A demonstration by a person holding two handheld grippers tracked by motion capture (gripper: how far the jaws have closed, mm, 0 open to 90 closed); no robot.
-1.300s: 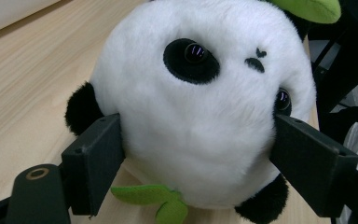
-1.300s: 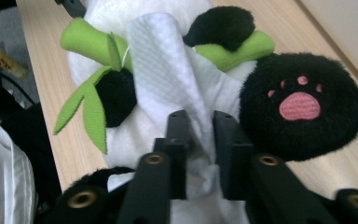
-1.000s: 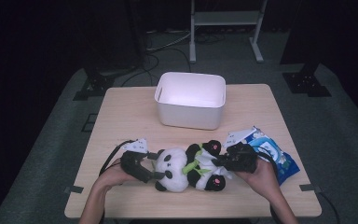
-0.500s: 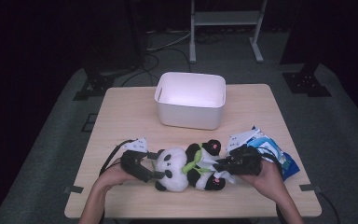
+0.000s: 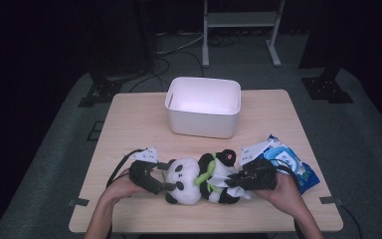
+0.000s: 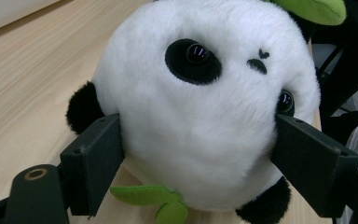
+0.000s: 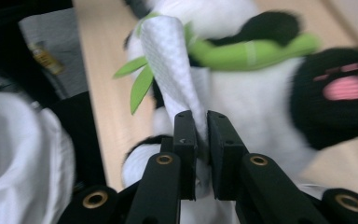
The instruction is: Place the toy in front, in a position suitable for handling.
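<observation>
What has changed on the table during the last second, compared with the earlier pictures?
Hardly anything. The right tongs, shut on a white wipe, shifted slightly left over the plush panda toy. The left tongs still clasp its head. The white plastic bin and blue wipes packet stayed put.

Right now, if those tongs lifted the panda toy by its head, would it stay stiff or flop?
The panda toy is plush, so it probably squashes. Its body would likely sag, and it seems light. The left tongs straddle its round head, which might slip.

Dark lab or studio: lone wooden table (image 5: 129, 124), grey carpet (image 5: 54, 149), metal stand (image 5: 241, 20), floor cables (image 5: 176, 47).
</observation>
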